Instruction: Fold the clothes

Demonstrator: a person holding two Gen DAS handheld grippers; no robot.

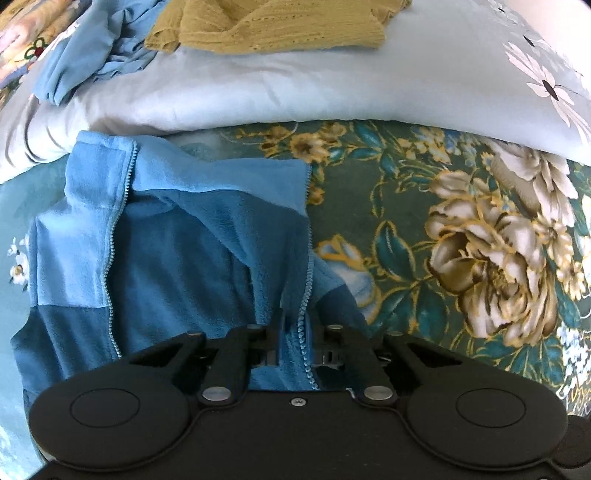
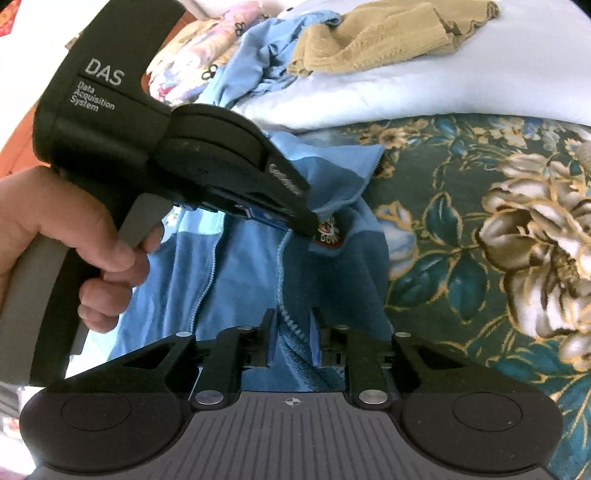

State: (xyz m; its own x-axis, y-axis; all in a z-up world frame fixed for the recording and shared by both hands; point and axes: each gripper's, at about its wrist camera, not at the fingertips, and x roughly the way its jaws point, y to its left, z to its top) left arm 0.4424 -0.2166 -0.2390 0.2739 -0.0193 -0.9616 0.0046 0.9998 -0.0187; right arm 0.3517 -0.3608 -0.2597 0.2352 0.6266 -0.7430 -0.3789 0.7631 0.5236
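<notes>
**Zipper edge of the fleece jacket held in 2 grippers**

Nearest, the right gripper is clenched on the zipper edge of the 2-tone blue fleece jacket, close to its hem. Further up the same edge, the left gripper is clamped near a red chest badge. The jacket is spread open on the green floral bedspread, its long axis running away from both grippers toward the collar. Beyond, a pale blue quilt is seen carrying a mustard knitted garment and a light blue crumpled garment.
</notes>
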